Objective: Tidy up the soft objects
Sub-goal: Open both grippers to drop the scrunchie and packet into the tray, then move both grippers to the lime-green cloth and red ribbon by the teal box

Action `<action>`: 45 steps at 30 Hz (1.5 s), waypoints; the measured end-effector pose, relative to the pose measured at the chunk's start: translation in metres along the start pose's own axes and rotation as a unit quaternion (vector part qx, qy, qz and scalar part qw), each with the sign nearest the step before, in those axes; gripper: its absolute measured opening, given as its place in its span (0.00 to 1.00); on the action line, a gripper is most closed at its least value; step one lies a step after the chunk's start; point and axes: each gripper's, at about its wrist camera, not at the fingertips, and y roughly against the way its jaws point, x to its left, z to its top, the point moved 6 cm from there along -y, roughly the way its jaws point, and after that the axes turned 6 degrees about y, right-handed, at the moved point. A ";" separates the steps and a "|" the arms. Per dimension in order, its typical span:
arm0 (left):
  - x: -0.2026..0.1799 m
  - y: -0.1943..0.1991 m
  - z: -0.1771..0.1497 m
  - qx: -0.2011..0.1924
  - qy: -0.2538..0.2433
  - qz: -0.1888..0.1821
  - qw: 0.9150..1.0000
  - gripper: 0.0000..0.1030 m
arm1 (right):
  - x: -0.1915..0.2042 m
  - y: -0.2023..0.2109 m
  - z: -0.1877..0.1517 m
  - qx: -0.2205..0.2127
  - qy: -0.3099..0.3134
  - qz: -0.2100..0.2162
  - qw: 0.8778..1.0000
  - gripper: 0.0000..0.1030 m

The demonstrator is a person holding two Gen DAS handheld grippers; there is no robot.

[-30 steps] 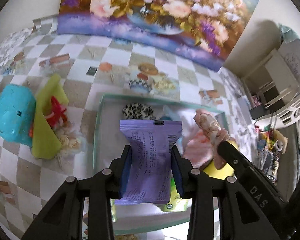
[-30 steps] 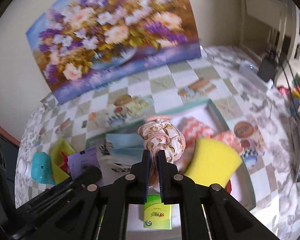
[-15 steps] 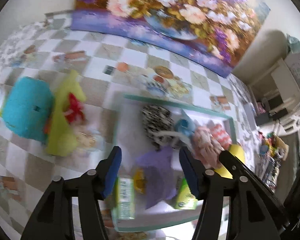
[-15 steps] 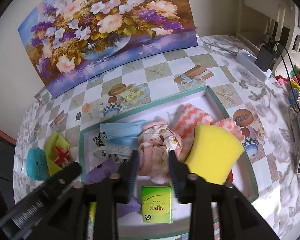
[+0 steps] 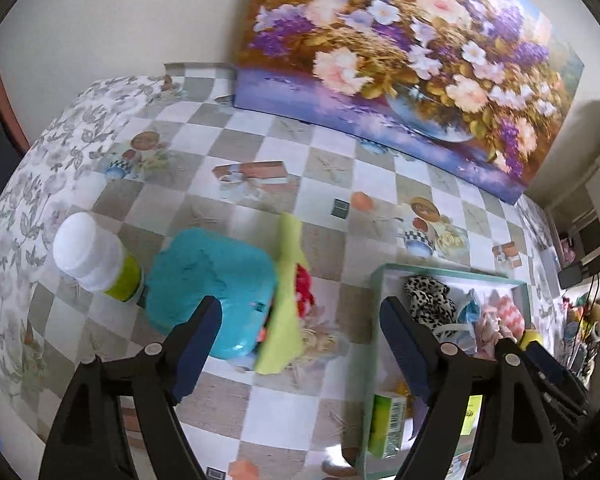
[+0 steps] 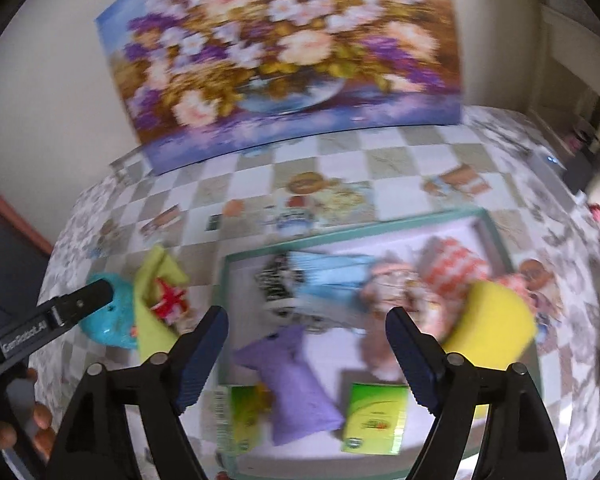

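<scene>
Both tongs, left gripper point(image 5: 300, 332) and right gripper point(image 6: 306, 336), are opening, empty; risk: snagging the yellow-green cloth point(image 5: 286, 300) beside the teal toy point(image 5: 208, 292).

Left gripper point(image 5: 300, 340) — black plastic two-finger frame, angular arms with triangular cut-outs, silver round screws at the joints, dark blue pads on the inner fingertips point(image 5: 198, 344). Right gripper point(image 6: 306, 350) — same build: black arms, silver screws, dark blue ribbed pads. White lettering on a black finger at left of the right view. Person's fingers point(image 6: 40, 424) at lower left edge, no sleeve visible.
</scene>
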 end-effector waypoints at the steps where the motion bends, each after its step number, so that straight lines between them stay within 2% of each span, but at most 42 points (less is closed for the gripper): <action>1: 0.004 0.000 0.000 0.001 0.007 -0.001 1.000 0.79 | 0.007 -0.002 0.001 0.003 0.004 0.012 1.000 0.81; 3: 0.013 0.001 -0.005 0.006 0.025 -0.007 1.000 0.79 | 0.021 -0.005 0.002 0.007 0.011 0.031 0.999 0.81; 6: 0.021 0.001 -0.015 0.011 0.034 -0.016 0.999 0.79 | 0.032 -0.010 0.002 0.011 0.015 0.030 0.999 0.81; 8: 0.025 0.003 -0.018 0.009 0.037 -0.008 0.999 0.79 | 0.036 -0.012 0.003 0.012 0.015 0.035 0.999 0.81; 13: 0.029 0.009 -0.014 0.000 0.045 -0.018 0.999 0.79 | 0.054 -0.014 0.011 0.017 0.033 0.066 0.997 0.81; 16: 0.025 0.010 0.000 -0.001 0.033 -0.017 0.999 0.79 | 0.063 -0.016 0.015 0.024 0.046 0.074 0.996 0.81; 19: 0.021 0.008 0.022 0.003 -0.001 0.004 1.000 0.78 | 0.072 -0.024 0.019 0.031 0.058 0.082 0.994 0.81; 21: 0.017 0.004 0.038 0.015 -0.021 0.008 1.000 0.73 | 0.077 -0.033 0.022 0.040 0.070 0.077 0.994 0.81; 23: 0.010 -0.002 0.048 0.034 -0.041 0.003 0.999 0.73 | 0.083 -0.041 0.023 0.047 0.079 0.087 0.992 0.80; 26: -0.002 -0.019 0.058 0.069 -0.067 -0.002 0.995 0.73 | 0.097 -0.055 0.025 0.058 0.084 0.125 0.987 0.75; 28: -0.008 -0.034 0.060 0.104 -0.064 -0.016 0.992 0.69 | 0.104 -0.066 0.025 0.066 0.089 0.137 0.984 0.64; 29: -0.009 -0.042 0.062 0.118 -0.063 -0.015 0.991 0.64 | 0.108 -0.073 0.025 0.070 0.094 0.141 0.983 0.61; 31: -0.013 -0.055 0.064 0.135 -0.071 -0.003 0.988 0.64 | 0.114 -0.087 0.022 0.082 0.101 0.148 0.980 0.52; 35: -0.010 -0.083 0.065 0.178 -0.066 0.005 0.982 0.62 | 0.120 -0.107 0.020 0.096 0.098 0.171 0.976 0.44; 40: -0.004 -0.109 0.065 0.207 -0.065 0.026 0.976 0.51 | 0.124 -0.128 0.017 0.109 0.094 0.184 0.972 0.34; 42: 0.000 -0.118 0.066 0.216 -0.053 0.023 0.975 0.45 | 0.126 -0.134 0.017 0.111 0.088 0.195 0.971 0.33; 45: 0.001 -0.126 0.065 0.226 -0.050 0.020 0.973 0.41 | 0.131 -0.140 0.017 0.112 0.091 0.196 0.970 0.28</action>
